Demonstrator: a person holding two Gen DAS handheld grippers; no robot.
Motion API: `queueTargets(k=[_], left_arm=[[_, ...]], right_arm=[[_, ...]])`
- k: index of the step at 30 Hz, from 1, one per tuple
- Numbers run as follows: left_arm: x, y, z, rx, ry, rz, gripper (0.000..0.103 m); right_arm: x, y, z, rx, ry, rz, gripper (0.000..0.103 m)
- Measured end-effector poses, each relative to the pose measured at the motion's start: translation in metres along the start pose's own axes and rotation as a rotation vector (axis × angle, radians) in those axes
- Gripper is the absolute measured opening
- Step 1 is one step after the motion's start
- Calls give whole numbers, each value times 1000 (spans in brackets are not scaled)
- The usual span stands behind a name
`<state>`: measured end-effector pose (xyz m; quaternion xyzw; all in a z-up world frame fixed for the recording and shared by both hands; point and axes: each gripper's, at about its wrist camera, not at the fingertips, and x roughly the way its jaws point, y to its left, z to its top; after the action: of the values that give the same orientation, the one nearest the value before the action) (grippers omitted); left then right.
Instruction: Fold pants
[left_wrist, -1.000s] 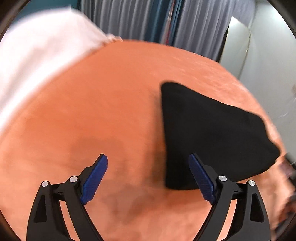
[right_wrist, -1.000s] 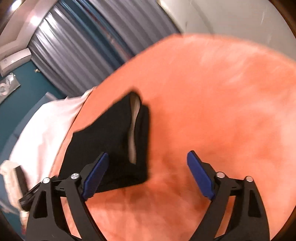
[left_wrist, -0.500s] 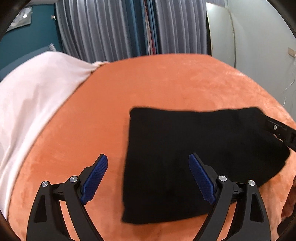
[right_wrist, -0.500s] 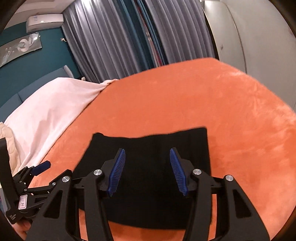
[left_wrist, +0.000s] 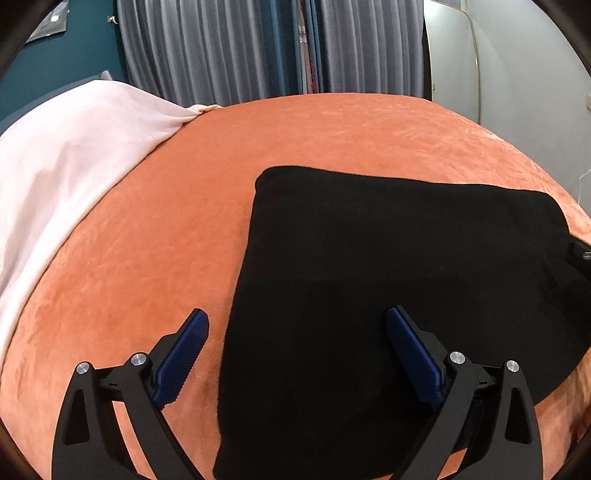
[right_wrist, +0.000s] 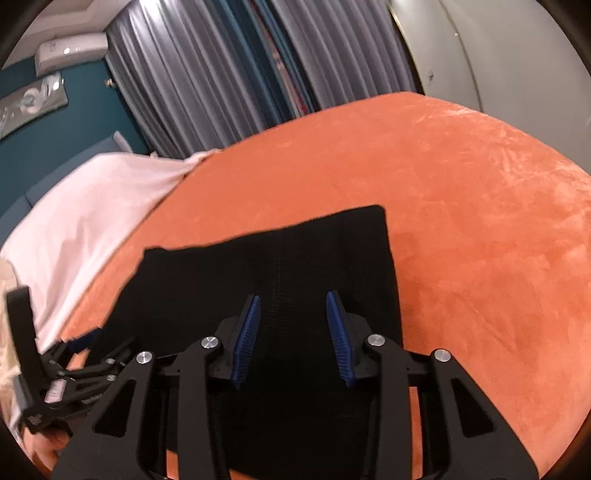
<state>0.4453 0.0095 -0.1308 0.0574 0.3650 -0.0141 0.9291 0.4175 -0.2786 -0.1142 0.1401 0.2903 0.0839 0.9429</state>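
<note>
Meanwhile, folded black pants (left_wrist: 388, 280) lay on orange bedspread (left_wrist: 155, 236) — left gripper (left_wrist: 297, 354) spread wide, empty; right gripper (right_wrist: 293, 328) at three o'clock, jaws just narrowing, gripping nothing.

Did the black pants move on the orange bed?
Cannot tell. The folded pants look turned compared with the pink blanket, but both cameras swung, and nothing grips them: the right gripper has just been closing, empty.

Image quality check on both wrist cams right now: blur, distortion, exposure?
Left wrist: sharp, strong fisheye bulge in the orange cover, black pants crushed to featureless black. Right wrist: motion-smeared at left around the left gripper; curtains slightly soft.
</note>
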Motion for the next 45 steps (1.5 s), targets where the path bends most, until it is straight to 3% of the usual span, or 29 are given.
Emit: queueTargets(k=[5,10,13,15,18,21,24,27,29,31,32,33,34,35,36,39,41,43,45], left_arm=[[1,0,-3,-10,-2,-2,96],[1,-1,-5,-13,-13,8,96],[3,0,-7,-21,-21,2,98],[6,4,-9,-40,-22,-23,98],[15,19,-13,-107,7,-117,98],[10,39,-10,-198,2,-209,96],[-11,44,8,-196,-57,-199,94],[-24,29,48,-135,-114,-187,97],[-10,13,66,-71,-91,-141,97],[43,-2,72,19,33,-2,97],[73,-1,65,9,118,-46,98],[83,8,61,-56,145,-112,98],[86,25,61,-169,161,-191,98],[83,36,64,-230,177,-241,98],[77,40,65,-240,174,-242,96],[32,44,59,-193,93,-186,94],[4,43,45,-159,41,-192,97],[-8,36,21,-126,56,-171,97],[5,27,5,-73,105,-129,98]], right_arm=[[8,3,-13,-82,33,-88,36],[-7,15,-19,-123,-33,-127,36],[3,12,-22,-121,-3,-145,37],[6,10,-24,-121,-3,-150,36],[10,14,-25,-146,4,-179,37],[-2,14,-16,-113,-22,-142,36],[-14,32,7,-126,-55,-90,39],[16,48,27,-127,6,-49,39],[46,49,34,-119,63,-54,37],[80,35,34,-145,127,-172,32],[90,21,31,-137,140,-190,25],[91,3,30,-87,118,-167,15],[87,-8,32,-15,118,-120,13],[83,-13,34,31,125,-97,12],[74,-12,38,57,131,-91,12],[31,3,41,29,74,-79,17],[3,13,30,-37,53,-72,17],[-3,15,12,-76,88,-92,17],[9,8,-11,-144,133,-175,14]])
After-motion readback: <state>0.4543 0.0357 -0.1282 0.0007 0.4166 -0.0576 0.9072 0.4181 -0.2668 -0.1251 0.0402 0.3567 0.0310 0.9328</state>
